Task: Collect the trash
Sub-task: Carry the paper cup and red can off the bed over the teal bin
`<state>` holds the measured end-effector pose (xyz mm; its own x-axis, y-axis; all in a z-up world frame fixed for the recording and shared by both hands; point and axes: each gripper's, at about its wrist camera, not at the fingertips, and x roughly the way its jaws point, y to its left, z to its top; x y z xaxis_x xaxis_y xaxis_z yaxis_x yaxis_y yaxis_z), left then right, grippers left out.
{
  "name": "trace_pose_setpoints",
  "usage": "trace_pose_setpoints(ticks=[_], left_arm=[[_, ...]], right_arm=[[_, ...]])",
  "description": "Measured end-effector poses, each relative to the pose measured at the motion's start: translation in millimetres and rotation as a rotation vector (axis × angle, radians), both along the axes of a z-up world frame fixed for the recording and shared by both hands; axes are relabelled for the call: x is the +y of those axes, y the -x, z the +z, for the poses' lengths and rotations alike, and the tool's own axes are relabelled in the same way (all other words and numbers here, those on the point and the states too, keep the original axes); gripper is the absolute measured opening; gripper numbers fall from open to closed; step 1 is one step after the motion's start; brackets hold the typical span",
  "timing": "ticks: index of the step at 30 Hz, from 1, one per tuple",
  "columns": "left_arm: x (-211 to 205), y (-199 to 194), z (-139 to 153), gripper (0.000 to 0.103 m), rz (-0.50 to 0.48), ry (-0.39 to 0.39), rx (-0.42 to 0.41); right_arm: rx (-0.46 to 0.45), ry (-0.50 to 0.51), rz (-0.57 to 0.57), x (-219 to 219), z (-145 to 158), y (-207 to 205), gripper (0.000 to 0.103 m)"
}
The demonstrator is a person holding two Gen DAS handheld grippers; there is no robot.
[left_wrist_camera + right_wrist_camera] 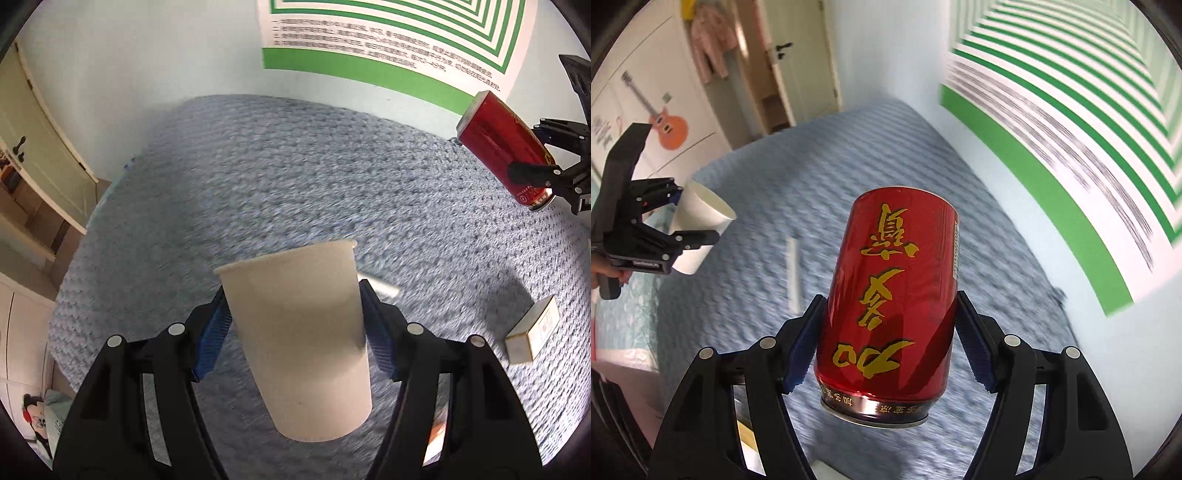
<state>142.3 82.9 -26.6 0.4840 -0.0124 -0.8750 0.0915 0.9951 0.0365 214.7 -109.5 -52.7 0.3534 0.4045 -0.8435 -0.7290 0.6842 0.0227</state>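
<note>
Above the blue bedspread (pixel 295 166) | left gripper (pixel 295 325) jaws clamp paper cup (pixel 303 332) | right gripper (pixel 890 339) jaws clamp red can (pixel 890 295)

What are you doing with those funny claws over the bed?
A person is picking up trash with a hand-held gripper in each hand. The left hand-held gripper is clamped on a white paper cup, and the right hand-held gripper is clamped on a red drink can. Both are held in the air above the blue blanket. A small box lies on the blanket.
</note>
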Motion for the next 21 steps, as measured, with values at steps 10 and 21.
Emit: trace_pose_setpoints(ticks=[10,21], left_arm=[[116,80,0,0.064,0.131,-0.018,0.008],[248,174,-13,0.064,0.32,-0.012,0.013]], right_arm=[[0.001,-0.019,0.198,165,5,55,0.069],[0.039,-0.019,0.416,319,-4,108,0.069]])
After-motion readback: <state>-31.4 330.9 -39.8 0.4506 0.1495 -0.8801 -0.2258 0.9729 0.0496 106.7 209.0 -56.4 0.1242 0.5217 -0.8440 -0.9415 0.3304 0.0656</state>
